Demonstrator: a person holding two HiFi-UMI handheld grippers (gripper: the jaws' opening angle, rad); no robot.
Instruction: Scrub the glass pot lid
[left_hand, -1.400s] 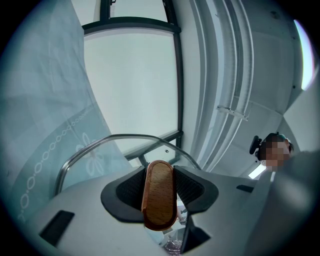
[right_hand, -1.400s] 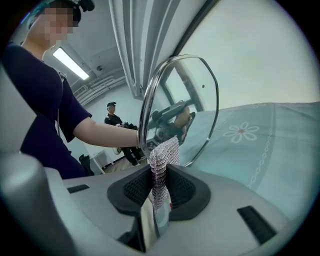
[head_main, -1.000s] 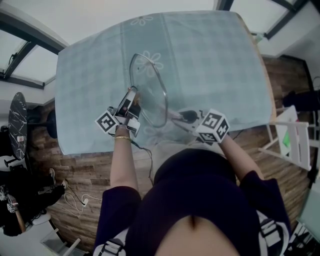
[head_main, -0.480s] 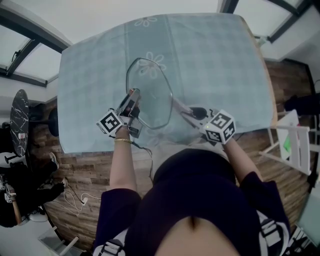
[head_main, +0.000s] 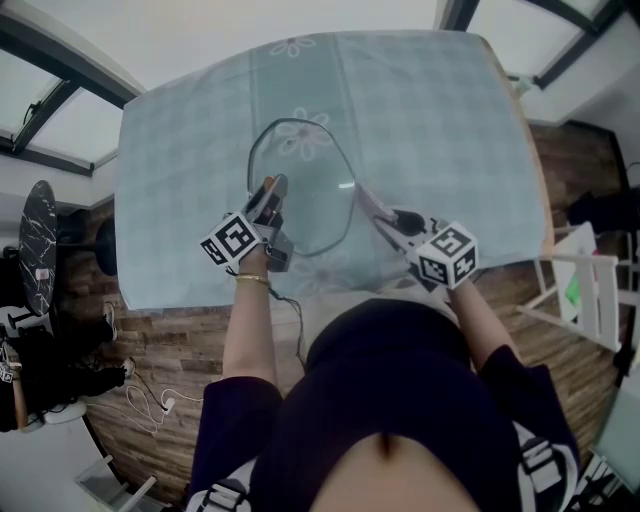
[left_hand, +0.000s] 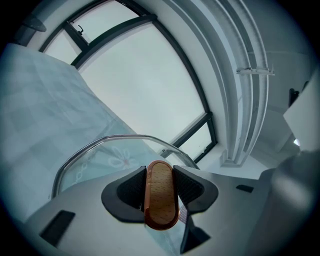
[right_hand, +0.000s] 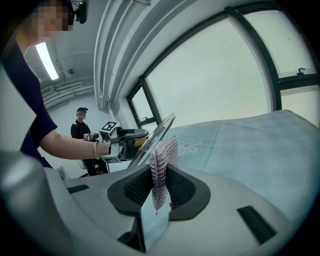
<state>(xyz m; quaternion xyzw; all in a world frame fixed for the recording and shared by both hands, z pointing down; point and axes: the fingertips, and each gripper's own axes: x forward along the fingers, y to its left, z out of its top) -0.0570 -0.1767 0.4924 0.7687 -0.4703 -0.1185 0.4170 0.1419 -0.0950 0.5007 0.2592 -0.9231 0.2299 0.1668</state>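
Note:
The glass pot lid, steel-rimmed, is held tilted on edge above the table. My left gripper is shut on its wooden knob, and the rim arcs just beyond the jaws. My right gripper is shut on a silver mesh scrubber, which stands up between the pads. In the right gripper view the lid sits right behind the scrubber, and the left gripper shows on its far side. I cannot tell whether scrubber and glass touch.
The table wears a pale blue checked cloth with flower prints. A white rack stands on the wooden floor to the right, dark gear to the left. A cable hangs at the table's near edge. A person stands far off.
The lid has rolled from nearly edge-on to show a broader face. My right gripper has shifted right and now points up along the lid's right rim. The left gripper has rolled in place.

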